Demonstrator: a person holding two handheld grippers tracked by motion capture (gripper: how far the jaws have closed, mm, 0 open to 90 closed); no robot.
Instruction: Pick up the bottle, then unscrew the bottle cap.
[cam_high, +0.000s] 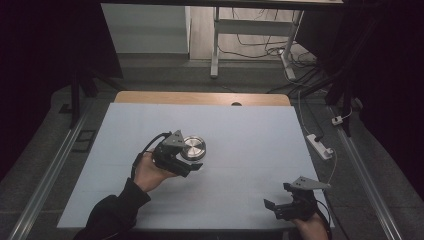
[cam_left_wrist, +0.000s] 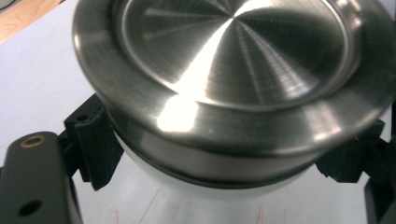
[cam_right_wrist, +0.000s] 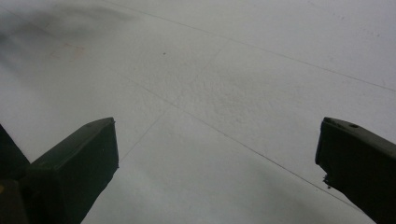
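I see a table (cam_high: 240, 130) under a pale sheet (cam_high: 250, 165); bare wood (cam_high: 200, 98) shows along the sheet's far edge.

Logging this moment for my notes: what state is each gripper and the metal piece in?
left gripper: shut on the round metal disc.
round metal disc: held between the jaws, tilted, above the white table.
right gripper: open, holding nothing, near the table's front edge.
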